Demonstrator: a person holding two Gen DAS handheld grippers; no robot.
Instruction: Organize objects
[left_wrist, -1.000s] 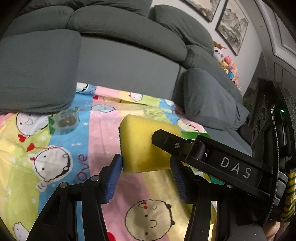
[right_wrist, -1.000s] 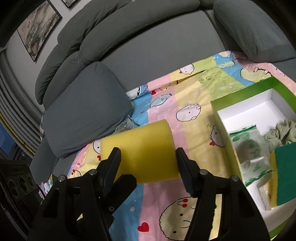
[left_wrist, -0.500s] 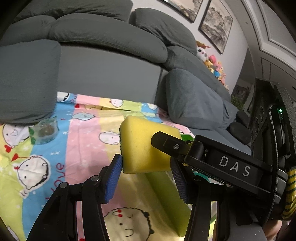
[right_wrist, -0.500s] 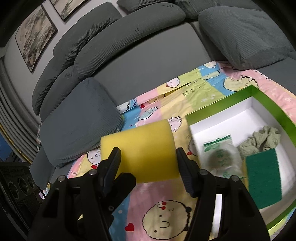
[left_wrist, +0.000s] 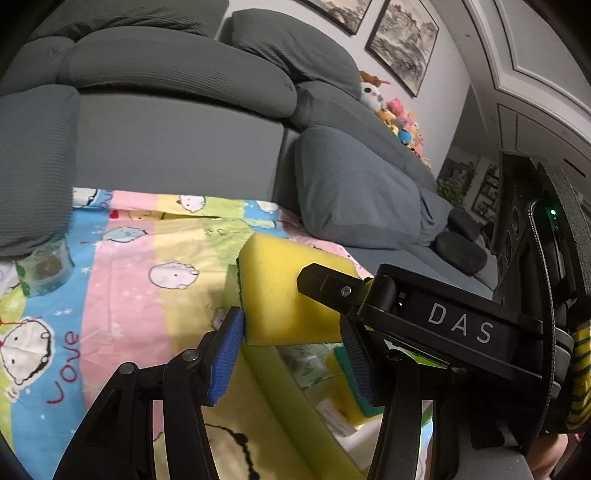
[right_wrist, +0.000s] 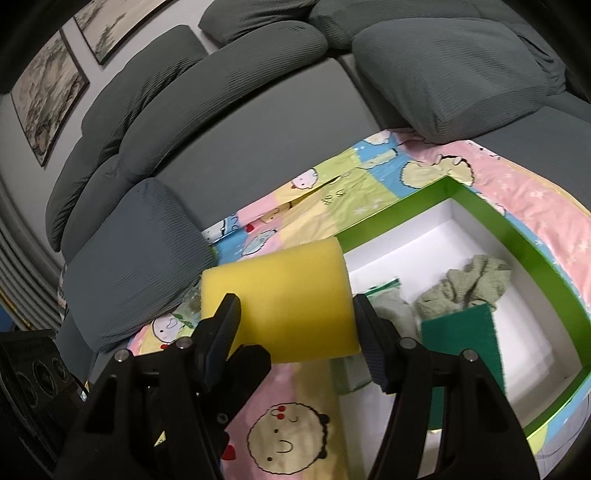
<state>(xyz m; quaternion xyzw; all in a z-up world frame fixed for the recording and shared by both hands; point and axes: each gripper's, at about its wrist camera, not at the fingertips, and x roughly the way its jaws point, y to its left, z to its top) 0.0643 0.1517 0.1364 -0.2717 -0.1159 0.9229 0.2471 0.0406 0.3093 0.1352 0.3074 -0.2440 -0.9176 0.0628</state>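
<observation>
A yellow sponge (left_wrist: 280, 280) with a dark green underside hangs above the cartoon blanket, held from two sides. My left gripper (left_wrist: 291, 325) is shut on it, its blue pads pressing the near end. In the right wrist view the sponge (right_wrist: 273, 280) sits between the black fingers of my right gripper (right_wrist: 295, 306), which is shut on it too. The sponge hovers at the near left edge of a green box (right_wrist: 517, 236) with a white inside. The right gripper's black body crosses the left wrist view.
Inside the box lie a green scouring pad (right_wrist: 461, 339), a crumpled green cloth (right_wrist: 476, 280) and a plastic packet (right_wrist: 388, 310). A small clear packet (left_wrist: 44, 269) rests on the blanket (left_wrist: 122, 295) by a grey cushion (left_wrist: 33, 166). Grey sofa cushions surround the blanket.
Both grippers have carried the sponge sideways across the blanket toward the green box. The box's edge now lies under the sponge. The grip on the sponge is unchanged.
</observation>
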